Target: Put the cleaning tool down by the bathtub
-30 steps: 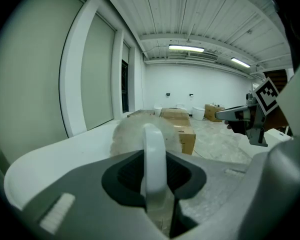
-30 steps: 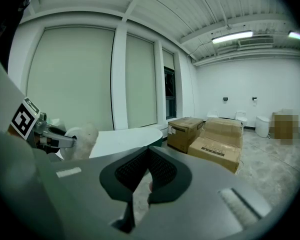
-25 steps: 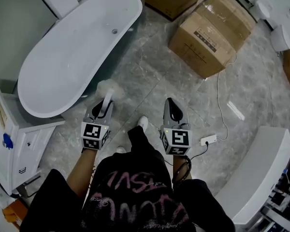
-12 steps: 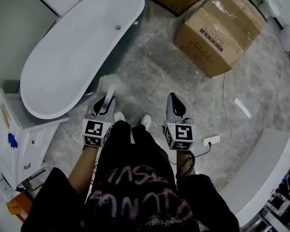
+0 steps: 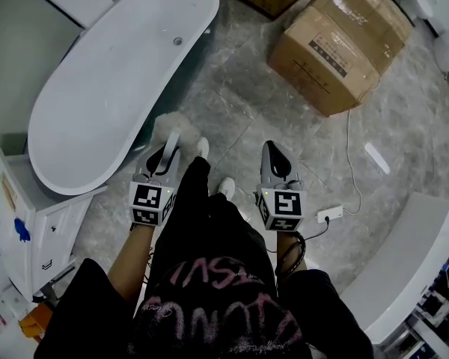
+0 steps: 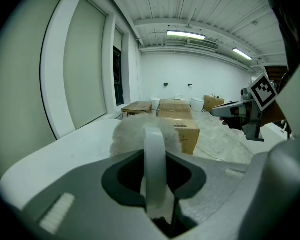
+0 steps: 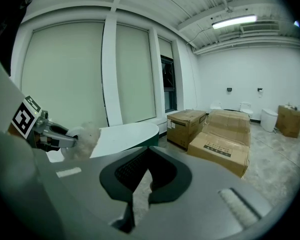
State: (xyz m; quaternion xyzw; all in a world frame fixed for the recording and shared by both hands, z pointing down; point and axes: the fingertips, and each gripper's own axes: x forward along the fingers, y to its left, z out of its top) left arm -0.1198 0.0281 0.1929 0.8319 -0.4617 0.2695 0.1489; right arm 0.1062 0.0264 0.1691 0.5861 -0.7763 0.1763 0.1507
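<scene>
A white freestanding bathtub [image 5: 105, 81] lies at the upper left on the grey marble floor. My left gripper [image 5: 165, 155] is shut on the cleaning tool's white handle [image 6: 154, 164]. The tool's fluffy white head [image 5: 173, 126] sticks out past the jaws, held in the air close to the tub's near side; it also fills the middle of the left gripper view as a fluffy head [image 6: 140, 134]. My right gripper [image 5: 275, 159] hangs beside it to the right, shut with nothing in it. The right gripper view shows the tool head [image 7: 85, 136] and tub [image 7: 125, 134] at left.
Two cardboard boxes [image 5: 337, 43] stand on the floor beyond the right gripper. A white cabinet [image 5: 22, 223] sits at the left by the tub's near end. A power strip and cable [image 5: 331, 215] lie to the right. A white fixture [image 5: 404, 268] is at lower right. The person's legs and feet are between the grippers.
The person has stepped forward; a foot now sits next to the tool head. Both grippers keep their hold and spacing and have shifted slightly toward the tub.
</scene>
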